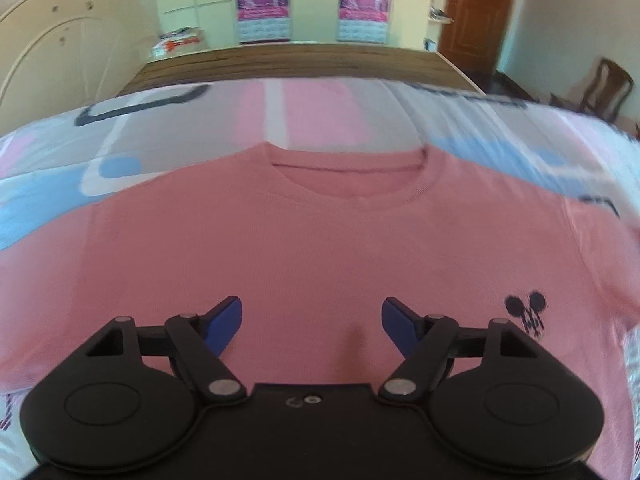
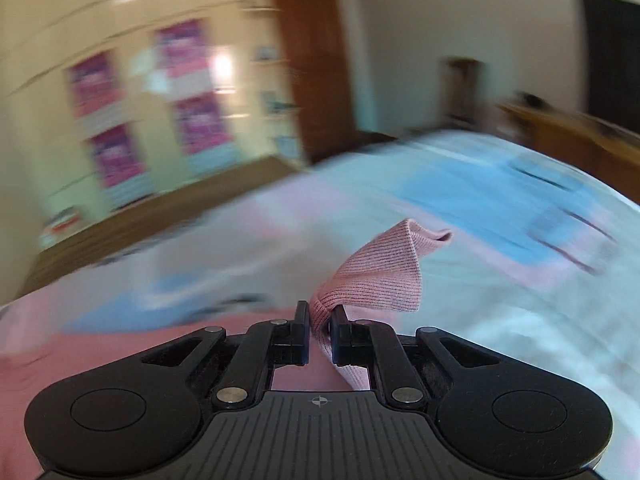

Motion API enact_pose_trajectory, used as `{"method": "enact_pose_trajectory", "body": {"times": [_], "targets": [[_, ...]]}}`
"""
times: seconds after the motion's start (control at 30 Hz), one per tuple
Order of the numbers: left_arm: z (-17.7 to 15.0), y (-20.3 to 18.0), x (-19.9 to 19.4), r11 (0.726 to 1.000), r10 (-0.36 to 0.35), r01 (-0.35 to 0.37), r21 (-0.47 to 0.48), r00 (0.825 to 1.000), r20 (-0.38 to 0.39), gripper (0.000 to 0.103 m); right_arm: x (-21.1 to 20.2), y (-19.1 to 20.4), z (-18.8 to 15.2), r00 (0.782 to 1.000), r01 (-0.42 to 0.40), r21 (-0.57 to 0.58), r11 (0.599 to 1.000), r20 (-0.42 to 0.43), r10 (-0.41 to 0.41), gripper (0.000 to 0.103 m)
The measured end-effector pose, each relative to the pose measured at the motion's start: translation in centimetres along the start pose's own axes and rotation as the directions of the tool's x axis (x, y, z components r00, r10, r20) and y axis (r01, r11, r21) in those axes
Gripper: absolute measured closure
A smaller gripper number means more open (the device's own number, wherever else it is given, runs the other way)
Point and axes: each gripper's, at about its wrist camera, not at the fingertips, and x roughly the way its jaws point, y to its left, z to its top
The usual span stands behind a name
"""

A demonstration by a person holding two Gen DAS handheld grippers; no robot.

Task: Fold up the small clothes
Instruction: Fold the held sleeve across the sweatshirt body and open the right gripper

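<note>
A small pink T-shirt (image 1: 320, 248) lies flat on a patterned bedsheet (image 1: 180, 128), neckline at the far side, a dark mouse print (image 1: 528, 312) at its right. My left gripper (image 1: 312, 320) hovers over the shirt's middle, open and empty, its blue fingertips (image 1: 226, 326) wide apart. In the right wrist view, my right gripper (image 2: 320, 320) is shut on a ribbed edge of the pink shirt (image 2: 384, 276), which stands up in a folded peak above the fingers. That view is motion-blurred.
The bed has a wooden footboard (image 1: 304, 64) beyond the sheet. A wardrobe with pink calendars (image 1: 262, 0), a brown door (image 1: 476, 4) and a wooden chair (image 1: 604, 88) stand behind. A curved headboard (image 1: 52, 52) is at far left.
</note>
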Motion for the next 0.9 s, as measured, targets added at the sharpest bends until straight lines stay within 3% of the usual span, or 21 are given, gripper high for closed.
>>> {"method": "enact_pose_trajectory", "body": {"times": [0.13,0.23,0.4,0.47,0.5,0.57,0.73,0.8,0.83,0.9], "targets": [[0.0,2.9,-1.4,0.998,0.04,-0.038,-0.052,0.999,0.022,0.026,-0.6,9.7,-1.3,0.977,-0.215,-0.111,0.97,-0.029,0.213,0.094],[-0.3,5.1,-2.2,0.994,0.062,-0.059,-0.089,0.998,0.028,0.025,-0.5,16.6,-4.1,0.936,-0.351,-0.185,0.918,-0.105,0.337,0.094],[-0.9,7.5,-2.2,0.989,0.037,-0.034,-0.141,0.999,0.017,0.025,1.0,23.8,-10.1,0.852,-0.498,-0.206,0.843,-0.301,0.429,0.092],[-1.1,7.5,-2.0,0.989,-0.002,0.003,-0.15,1.0,0.006,0.021,1.2,25.5,-11.9,0.831,-0.519,-0.225,0.824,-0.357,0.426,0.068],[-1.2,7.1,-1.8,0.988,-0.037,0.037,-0.147,0.999,0.002,0.021,1.1,25.7,-12.3,0.818,-0.537,-0.219,0.815,-0.372,0.439,0.065],[-1.3,5.7,-1.3,0.985,-0.113,0.11,-0.135,0.993,-0.017,0.017,0.3,25.2,-12.4,0.829,-0.528,-0.234,0.816,-0.353,0.434,0.065],[-1.7,2.4,1.3,0.933,-0.315,0.295,-0.205,0.946,-0.077,0.015,-2.2,20.6,-12.4,0.918,-0.368,-0.312,0.876,-0.269,0.29,0.063],[-1.9,1.1,2.4,0.924,-0.34,0.316,-0.217,0.937,-0.083,0.016,-2.9,18.7,-12.9,0.94,-0.301,-0.333,0.894,-0.259,0.22,0.063],[-1.9,0.5,3.2,0.917,-0.357,0.328,-0.228,0.929,-0.099,0.022,-3.0,17.7,-13.2,0.948,-0.27,-0.337,0.902,-0.255,0.188,0.063],[-1.9,-0.2,4.2,0.904,-0.38,0.347,-0.248,0.92,-0.098,0.026,-3.3,15.5,-13.2,0.955,-0.225,-0.323,0.919,-0.259,0.143,0.062]]}}
